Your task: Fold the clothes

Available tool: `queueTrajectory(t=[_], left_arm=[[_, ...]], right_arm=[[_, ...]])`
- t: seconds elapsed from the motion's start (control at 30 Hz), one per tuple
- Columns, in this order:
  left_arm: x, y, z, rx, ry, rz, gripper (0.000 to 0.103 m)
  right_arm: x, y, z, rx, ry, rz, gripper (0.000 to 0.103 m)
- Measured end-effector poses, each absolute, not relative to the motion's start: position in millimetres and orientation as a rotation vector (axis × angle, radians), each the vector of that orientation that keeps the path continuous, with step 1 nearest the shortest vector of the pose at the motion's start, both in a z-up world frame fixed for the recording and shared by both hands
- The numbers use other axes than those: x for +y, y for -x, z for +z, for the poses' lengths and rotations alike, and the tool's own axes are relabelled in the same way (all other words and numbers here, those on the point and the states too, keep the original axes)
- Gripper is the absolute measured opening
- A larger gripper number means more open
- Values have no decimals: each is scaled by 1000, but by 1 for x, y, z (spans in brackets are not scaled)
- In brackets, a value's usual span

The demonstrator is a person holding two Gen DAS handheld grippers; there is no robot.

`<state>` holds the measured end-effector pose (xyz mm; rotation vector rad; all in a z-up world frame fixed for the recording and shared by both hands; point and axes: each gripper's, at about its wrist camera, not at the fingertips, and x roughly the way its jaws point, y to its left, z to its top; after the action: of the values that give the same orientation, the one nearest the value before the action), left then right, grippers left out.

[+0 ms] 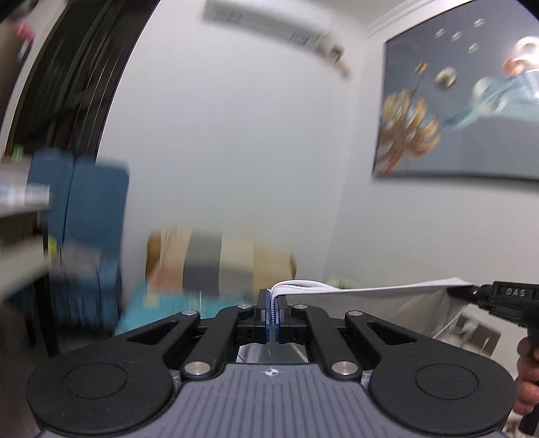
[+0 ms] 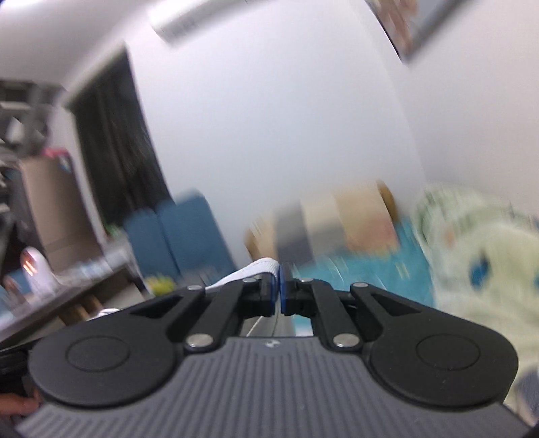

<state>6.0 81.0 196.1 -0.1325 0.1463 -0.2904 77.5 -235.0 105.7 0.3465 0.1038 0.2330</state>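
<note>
Left wrist: both claws [image 1: 271, 296] level, clamping cloth [image 1: 367, 289].

Domestic room: wall-mounted air conditioner [image 1: 276, 23], framed painting [image 1: 461, 101], blue sofa [image 1: 87, 215], cardboard boxes [image 1: 222, 259], patterned bedding [image 2: 478, 256].

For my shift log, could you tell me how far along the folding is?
Done: no finished fold shows. In hand: the left gripper and right gripper each pinch the white garment, stretched between them in the air. Left: laying it down and folding it.
</note>
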Motion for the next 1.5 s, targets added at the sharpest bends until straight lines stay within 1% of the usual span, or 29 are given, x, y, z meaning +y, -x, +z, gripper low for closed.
queueTrajectory(t=[0.07, 0.13, 0.2, 0.27, 0.3, 0.4, 0.5, 0.63, 0.77, 0.8, 0.83, 0.87, 0.9, 0.93, 0.97, 1.0, 1.17, 1.33, 1.5], left_arm=[[86, 9, 232, 119, 83, -291, 3], [91, 21, 253, 121, 48, -287, 4], [98, 26, 255, 183, 78, -296, 4], [105, 26, 241, 246, 113, -303, 4], [111, 27, 231, 248, 123, -299, 3], [123, 21, 199, 290, 224, -316, 3], [122, 10, 172, 282, 266, -329, 2], [116, -14, 134, 283, 337, -368, 2], [92, -43, 99, 281, 369, -424, 2], [85, -51, 90, 287, 386, -437, 2], [79, -60, 82, 293, 403, -448, 2], [75, -68, 74, 296, 416, -457, 2], [72, -75, 67, 296, 420, -460, 2], [69, -82, 60, 296, 423, -464, 2], [67, -88, 53, 296, 428, -468, 2], [66, -94, 46, 296, 433, -472, 2], [71, -118, 18, 339, 467, -512, 2], [74, -128, 8, 357, 441, -545, 2], [79, -125, 7, 350, 412, -565, 2]], right_arm=[[-226, -60, 143, 45, -312, 253, 6], [-220, -48, 166, 24, -302, 288, 6], [-218, -44, 173, 56, -339, 350, 6], [-218, -45, 166, 117, -386, 405, 6], [-217, -46, 162, 149, -410, 432, 6], [-219, -54, 131, 242, -428, 455, 6], [-232, -66, 88, 338, -508, 467, 6], [-249, -77, 34, 406, -519, 451, 8], [-268, -91, -12, 487, -532, 461, 10], [-272, -94, -23, 508, -526, 452, 16], [-277, -97, -32, 524, -522, 447, 31], [-281, -101, -40, 537, -520, 442, 42], [-285, -105, -48, 551, -517, 438, 61], [-291, -108, -57, 550, -536, 438, 74], [-298, -110, -66, 545, -563, 438, 77], [-304, -113, -74, 540, -589, 439, 79], [-321, -135, -97, 543, -674, 426, 79], [-318, -169, -107, 563, -711, 469, 79], [-276, -225, -136, 772, -665, 491, 78]])
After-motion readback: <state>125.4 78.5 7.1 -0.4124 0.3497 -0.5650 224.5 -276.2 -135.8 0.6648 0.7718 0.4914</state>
